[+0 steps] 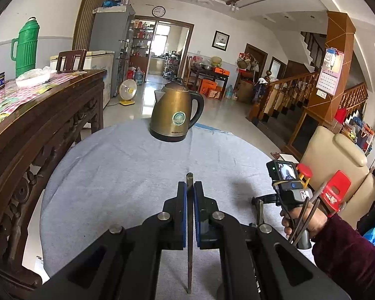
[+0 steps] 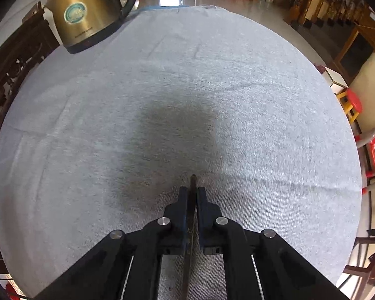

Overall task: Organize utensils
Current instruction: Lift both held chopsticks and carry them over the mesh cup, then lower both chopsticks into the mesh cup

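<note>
My left gripper [image 1: 190, 185] is shut on a thin dark chopstick [image 1: 189, 237] that runs back between the blue pads, its blunt end poking out above the grey cloth. My right gripper [image 2: 192, 190] is shut on a second dark chopstick [image 2: 193, 182], held low over the cloth with its tip just past the fingertips. The right gripper also shows at the right of the left wrist view [image 1: 258, 203], held in a hand, with several more chopsticks [image 1: 305, 220] clutched in that hand.
A round table under a grey cloth [image 2: 212, 75] fills both views. A brass electric kettle [image 1: 175, 110] stands at its far side, top left in the right wrist view [image 2: 85, 12]. A carved wooden table [image 1: 37, 115] flanks the left; red stools [image 1: 337, 190] and a beige armchair [image 1: 337, 150] stand right.
</note>
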{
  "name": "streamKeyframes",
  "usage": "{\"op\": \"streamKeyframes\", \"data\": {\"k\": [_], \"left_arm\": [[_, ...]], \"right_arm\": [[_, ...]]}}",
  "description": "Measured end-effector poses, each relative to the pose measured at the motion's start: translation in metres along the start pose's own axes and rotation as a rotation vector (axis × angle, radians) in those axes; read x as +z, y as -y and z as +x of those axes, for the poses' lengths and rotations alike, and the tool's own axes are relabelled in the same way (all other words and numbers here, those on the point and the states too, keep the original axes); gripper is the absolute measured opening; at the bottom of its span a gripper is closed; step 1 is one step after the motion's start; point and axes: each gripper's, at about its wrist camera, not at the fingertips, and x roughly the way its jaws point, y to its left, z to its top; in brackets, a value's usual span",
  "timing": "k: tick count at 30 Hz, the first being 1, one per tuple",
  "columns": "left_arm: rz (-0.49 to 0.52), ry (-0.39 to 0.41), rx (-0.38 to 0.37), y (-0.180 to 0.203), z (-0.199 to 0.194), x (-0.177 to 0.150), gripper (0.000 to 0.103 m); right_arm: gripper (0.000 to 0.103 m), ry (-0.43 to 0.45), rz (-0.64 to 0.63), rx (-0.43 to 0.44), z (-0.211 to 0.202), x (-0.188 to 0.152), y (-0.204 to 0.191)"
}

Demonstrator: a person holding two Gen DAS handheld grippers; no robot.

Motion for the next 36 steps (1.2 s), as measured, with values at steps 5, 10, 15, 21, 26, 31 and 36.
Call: {"op": "streamKeyframes", "data": {"k": [5,10,15,21,26,31,36], "left_arm": [[0.01,0.025,0.02,0.005,-0.012,-0.003,0.005],[0.009,0.065,0.032,0.013,-0.031,-0.006,0.005],[0.0,0.111,0.024,0.022,-0.055,-0.008,0.005],[-0.014,0.145,0.014,0.03,-0.08,-0.011,0.005],[-0.023,0.167,0.004,0.035,-0.099,-0.011,0.005],[-0.019,0.185,-0.004,0.043,-0.113,-0.011,0.005],[-0.004,0.209,-0.002,0.051,-0.127,-0.009,0.005]], "right_arm": [[0.006,0.114,0.056,0.063,-0.04,-0.031,0.018],[0.006,0.294,0.082,0.123,-0.11,-0.067,0.039],[0.006,0.508,0.101,0.178,-0.171,-0.099,0.047],[0.006,0.704,0.147,0.256,-0.224,-0.146,0.05],[0.006,0.817,0.194,0.293,-0.254,-0.184,0.05],[0.006,0.926,0.213,0.274,-0.286,-0.208,0.053],[0.006,0.987,0.192,0.284,-0.317,-0.223,0.053]]}}
